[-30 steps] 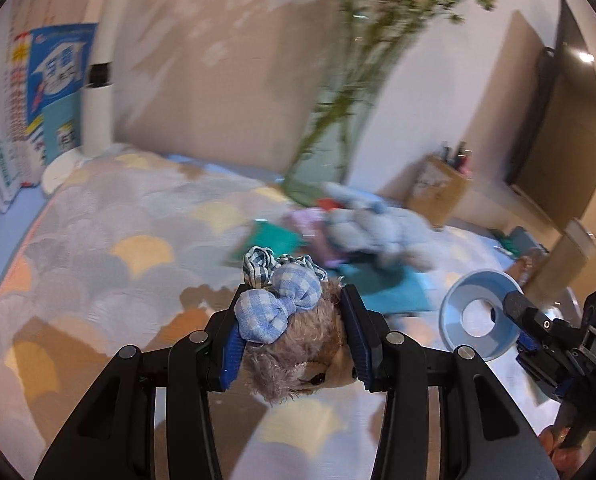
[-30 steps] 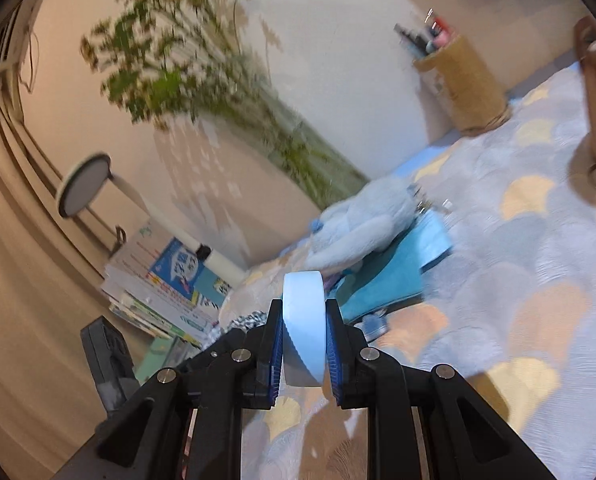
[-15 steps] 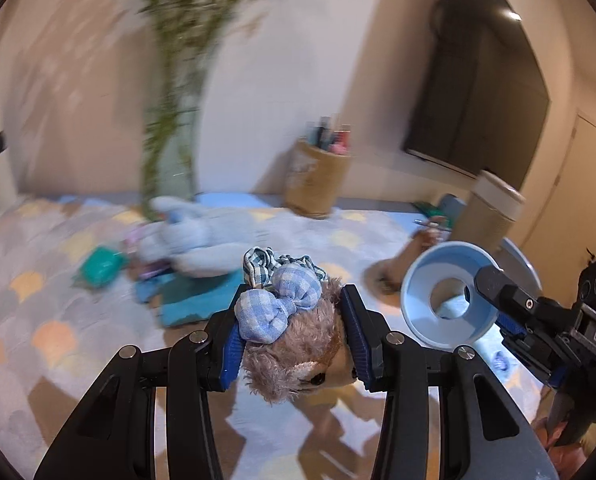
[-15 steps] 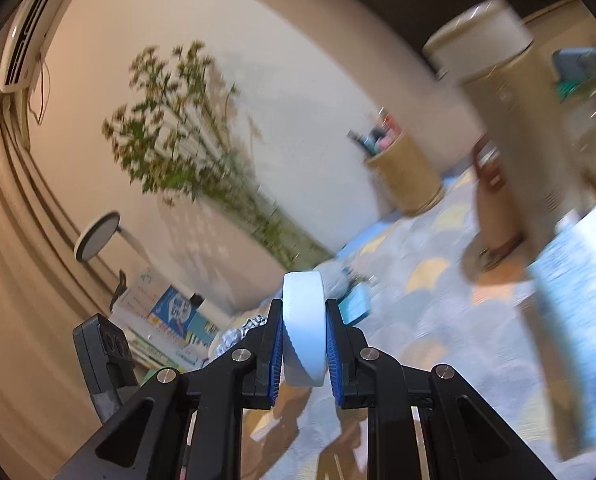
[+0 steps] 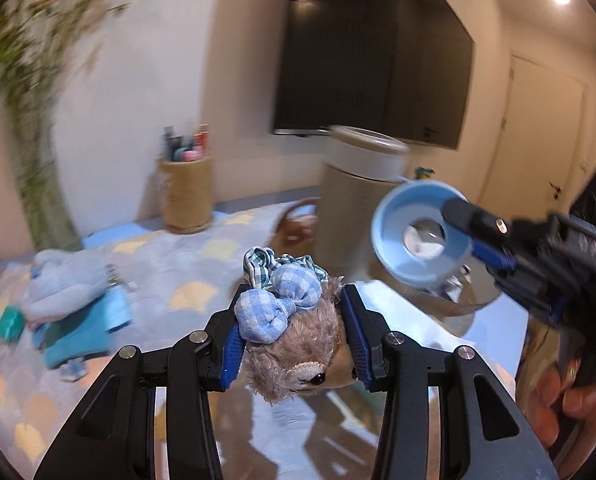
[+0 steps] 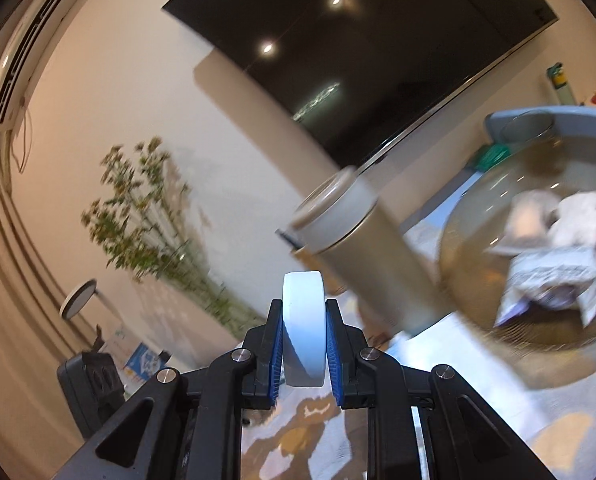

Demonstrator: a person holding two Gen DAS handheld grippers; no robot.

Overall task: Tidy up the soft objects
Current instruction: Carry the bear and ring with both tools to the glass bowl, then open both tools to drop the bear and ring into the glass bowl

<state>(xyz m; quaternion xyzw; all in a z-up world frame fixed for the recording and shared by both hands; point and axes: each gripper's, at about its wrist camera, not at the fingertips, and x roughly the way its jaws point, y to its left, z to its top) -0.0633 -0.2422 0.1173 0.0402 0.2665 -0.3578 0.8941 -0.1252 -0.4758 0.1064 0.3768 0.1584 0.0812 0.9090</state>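
Observation:
My left gripper is shut on a brown plush toy with a blue gingham bow, held in the air. My right gripper is shut on a pale blue ring-shaped roll; the roll also shows in the left wrist view, to the right of the plush. A blue plush lies on a teal cloth on the patterned blanket at the left. A round bowl with white crumpled soft items is at the right.
A tall beige cylinder bin stands ahead; it also shows in the right wrist view. A woven pot of pens and a plant stand by the wall. A dark TV hangs behind.
Both grippers have swung right, away from the blue plush and plant, toward the beige bin and the bowl. Both keep their hold.

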